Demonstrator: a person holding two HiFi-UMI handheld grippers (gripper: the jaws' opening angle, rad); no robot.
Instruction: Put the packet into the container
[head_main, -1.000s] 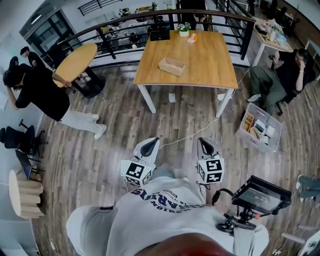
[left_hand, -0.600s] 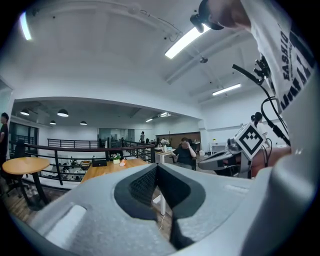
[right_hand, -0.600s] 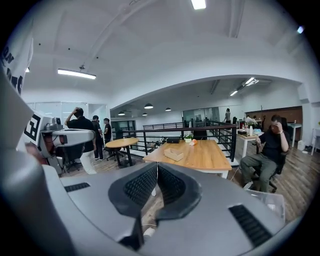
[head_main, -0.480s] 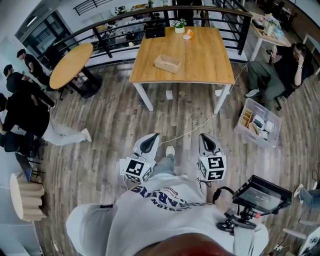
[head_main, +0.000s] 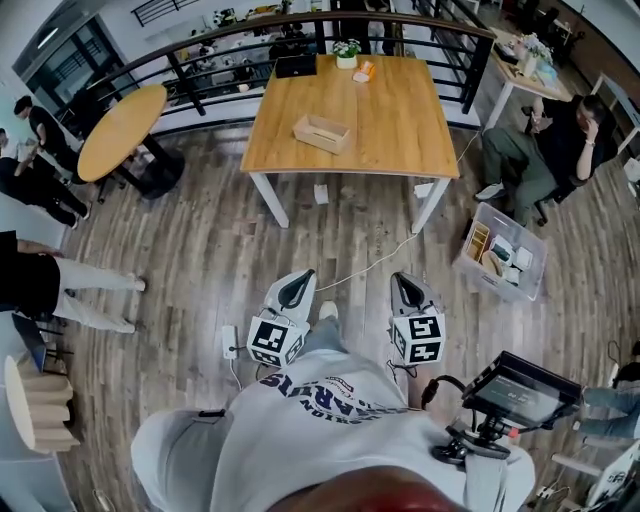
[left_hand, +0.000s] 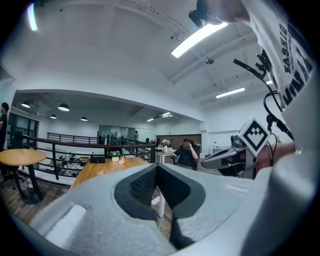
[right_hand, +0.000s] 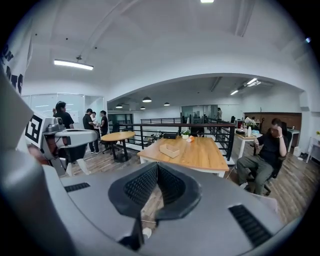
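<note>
Packet (head_main: 365, 70): a small orange item at the far edge of the wooden table (head_main: 400, 130), just beside a potted plant (head_main: 346, 50) and well apart from the open wooden container (head_main: 322, 132) nearer the table's middle. It is too small to read in detail; it is probably light, soft and somewhat slippery, so pinch it across a flat edge with moderate force. Left gripper (head_main: 297, 285): fingers pressed together, nothing between them. Right gripper (head_main: 405, 290): likewise closed and empty. Both are well short of the table. The tabletop is smooth, level and mostly bare. Room, left to right: a round table (head_main: 120, 125), a black railing (head_main: 200, 60), plank floor (head_main: 200, 260) crossed by a cable (head_main: 370, 268), a plastic bin (head_main: 500, 265), and a seated person (head_main: 545, 150).
</note>
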